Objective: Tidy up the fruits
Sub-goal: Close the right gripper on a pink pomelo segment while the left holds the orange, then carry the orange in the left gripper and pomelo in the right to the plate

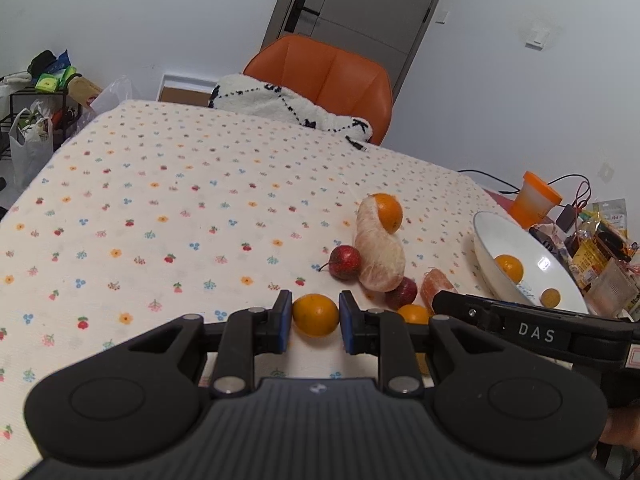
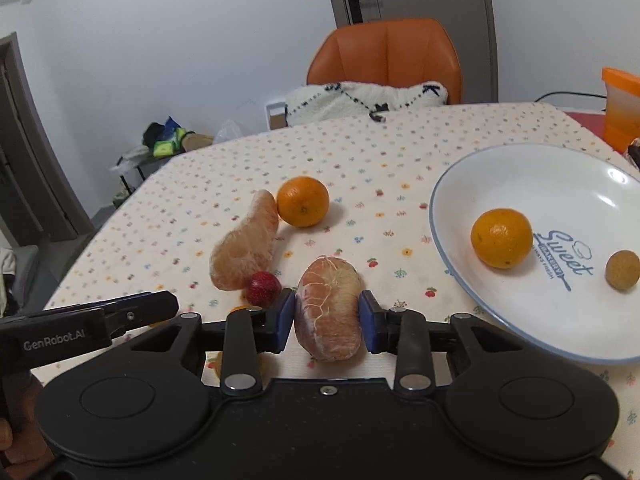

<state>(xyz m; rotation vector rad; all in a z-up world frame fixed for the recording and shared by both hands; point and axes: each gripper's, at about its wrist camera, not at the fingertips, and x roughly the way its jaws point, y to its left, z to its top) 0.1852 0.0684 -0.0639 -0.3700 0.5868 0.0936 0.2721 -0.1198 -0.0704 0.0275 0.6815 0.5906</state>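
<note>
On the flowered tablecloth (image 1: 160, 208), my left gripper (image 1: 316, 314) is shut on a small orange (image 1: 315, 316), both blue pads touching it. My right gripper (image 2: 327, 320) is shut on a peeled citrus segment (image 2: 329, 312), also visible as the segment (image 1: 434, 289) in the left wrist view. A larger peeled segment (image 2: 246, 248) lies beyond, with an orange (image 2: 303, 201) against its far end and a red fruit (image 2: 263, 289) at its near end. The white plate (image 2: 440, 208) on the right holds an orange (image 2: 501, 238) and a small brown ball (image 2: 622, 270).
Another orange (image 1: 414, 314) and two red fruits (image 1: 345, 262) lie near the left gripper. An orange cup (image 1: 536, 200), cables and snack packets (image 1: 600, 248) crowd the right edge. An orange chair (image 1: 332, 76) with a white knit cloth (image 1: 280, 104) stands behind the table. A shelf with bags (image 1: 36, 120) is far left.
</note>
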